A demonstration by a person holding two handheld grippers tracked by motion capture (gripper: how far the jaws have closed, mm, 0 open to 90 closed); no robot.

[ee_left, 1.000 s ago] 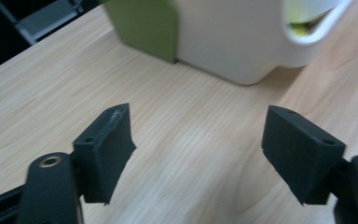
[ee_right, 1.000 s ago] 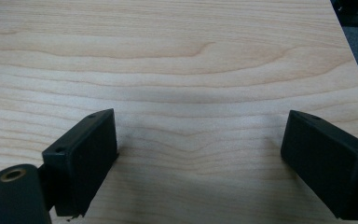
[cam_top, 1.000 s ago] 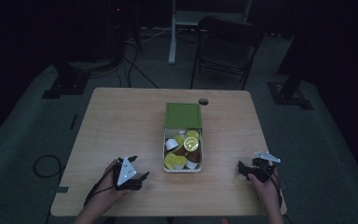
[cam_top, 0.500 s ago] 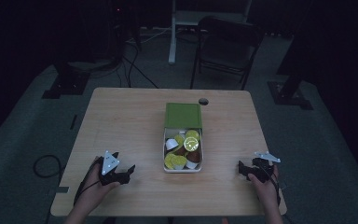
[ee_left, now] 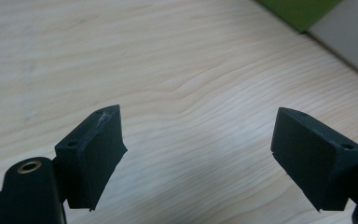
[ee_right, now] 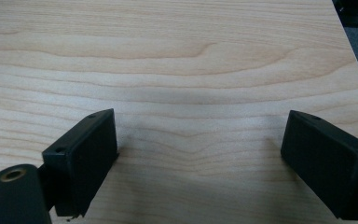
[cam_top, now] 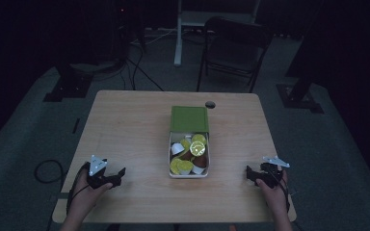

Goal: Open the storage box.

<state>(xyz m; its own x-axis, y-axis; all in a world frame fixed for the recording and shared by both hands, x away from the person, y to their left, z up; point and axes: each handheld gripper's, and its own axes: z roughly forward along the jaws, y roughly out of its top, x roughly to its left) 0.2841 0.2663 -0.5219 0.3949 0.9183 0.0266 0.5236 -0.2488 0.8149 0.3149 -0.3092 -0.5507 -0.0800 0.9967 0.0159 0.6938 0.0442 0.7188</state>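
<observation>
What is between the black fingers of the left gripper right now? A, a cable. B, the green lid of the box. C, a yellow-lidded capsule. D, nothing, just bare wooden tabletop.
D: in the left gripper view the left gripper has its fingers spread wide with only the light wooden table between them; the white box of yellow-lidded capsules sits apart at the table's middle.

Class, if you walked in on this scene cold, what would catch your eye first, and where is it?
First, the white rectangular box mid-table, packed with yellow-lidded capsules, its green lid lying open behind it. Then the two black grippers at the near edge, the left gripper and right gripper, both open and empty on the pale wooden table.
</observation>
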